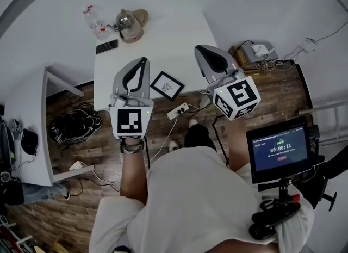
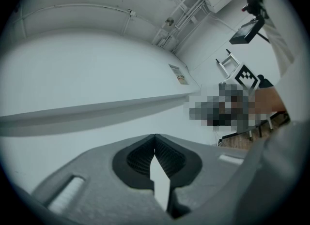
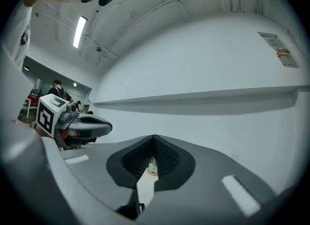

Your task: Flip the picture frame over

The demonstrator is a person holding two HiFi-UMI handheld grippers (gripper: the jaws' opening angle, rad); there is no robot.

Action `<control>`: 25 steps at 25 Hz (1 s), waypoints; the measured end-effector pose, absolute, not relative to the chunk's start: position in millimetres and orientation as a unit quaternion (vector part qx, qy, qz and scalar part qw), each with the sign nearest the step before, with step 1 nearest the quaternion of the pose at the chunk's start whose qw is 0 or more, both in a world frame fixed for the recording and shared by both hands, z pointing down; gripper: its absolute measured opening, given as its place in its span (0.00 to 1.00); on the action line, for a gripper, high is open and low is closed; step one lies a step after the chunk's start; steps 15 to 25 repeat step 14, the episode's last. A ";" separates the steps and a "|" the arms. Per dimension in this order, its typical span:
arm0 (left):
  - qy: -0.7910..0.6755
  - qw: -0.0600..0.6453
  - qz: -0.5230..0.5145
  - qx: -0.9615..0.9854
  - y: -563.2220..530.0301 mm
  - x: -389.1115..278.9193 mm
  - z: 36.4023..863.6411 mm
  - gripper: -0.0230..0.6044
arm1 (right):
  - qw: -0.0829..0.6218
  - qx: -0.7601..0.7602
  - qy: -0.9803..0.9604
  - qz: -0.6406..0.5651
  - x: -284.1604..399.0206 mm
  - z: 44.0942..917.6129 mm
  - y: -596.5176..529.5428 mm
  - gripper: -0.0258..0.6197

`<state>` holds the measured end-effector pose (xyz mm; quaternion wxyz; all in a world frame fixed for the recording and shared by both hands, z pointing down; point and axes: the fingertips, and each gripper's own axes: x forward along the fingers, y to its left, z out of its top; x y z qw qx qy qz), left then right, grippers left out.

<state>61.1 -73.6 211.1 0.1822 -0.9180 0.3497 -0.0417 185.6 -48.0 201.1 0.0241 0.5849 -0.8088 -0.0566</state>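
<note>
Picture frame [image 1: 167, 85] is noted at the table's [image 1: 174, 31] front edge — left gripper [image 1: 144, 60] and right gripper [image 1: 199, 48] (both clear of it) are clenched, nothing held.

We read white timer digits, 00:00:11, on the small black-framed blue screen [image 1: 280, 149] at right. Its smaller lines and the paper notice [image 3: 278, 50] on the white wall are too blurred for us.

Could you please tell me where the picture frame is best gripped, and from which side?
The frame lies flat and face up on the table, one corner towards the near edge. Probably take the thin black rim at that corner, coming in low from the near side: only the rim offers the jaws a hold.
</note>
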 end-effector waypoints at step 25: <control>0.348 0.164 -0.048 -0.922 -71.0 61.4 222.6 0.04 | 0.034 0.585 -0.809 -0.049 186.6 210.5 -42.6 0.04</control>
